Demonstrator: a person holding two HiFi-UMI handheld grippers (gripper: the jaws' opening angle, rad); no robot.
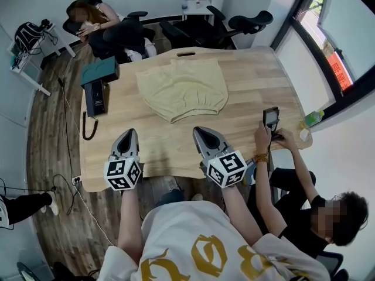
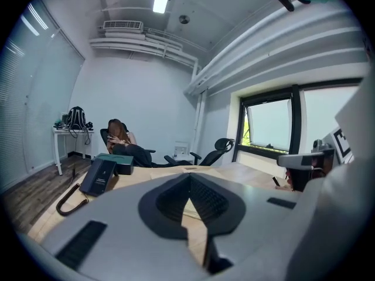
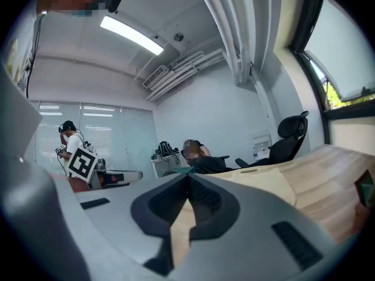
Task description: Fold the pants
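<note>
The beige pants (image 1: 183, 88) lie folded in a wide flat bundle on the far half of the wooden table (image 1: 146, 139). Near the table's front edge, well short of the cloth, my left gripper (image 1: 129, 134) hangs shut and empty. To its right, my right gripper (image 1: 199, 132) is likewise shut with nothing in it. In the left gripper view the left gripper (image 2: 188, 180) points across the tabletop with its jaws together. In the right gripper view the right gripper (image 3: 188, 179) is closed too, and the pants (image 3: 275, 187) show as a pale sheet ahead.
A dark desk phone (image 1: 94, 97) with a coiled cord and a green box (image 1: 100, 71) sit at the table's left. A seated person (image 1: 293, 209) at the right edge holds up a phone (image 1: 270, 117). Another person sits in a chair (image 1: 105, 28) beyond the far edge. A small bottle (image 1: 313, 118) stands far right.
</note>
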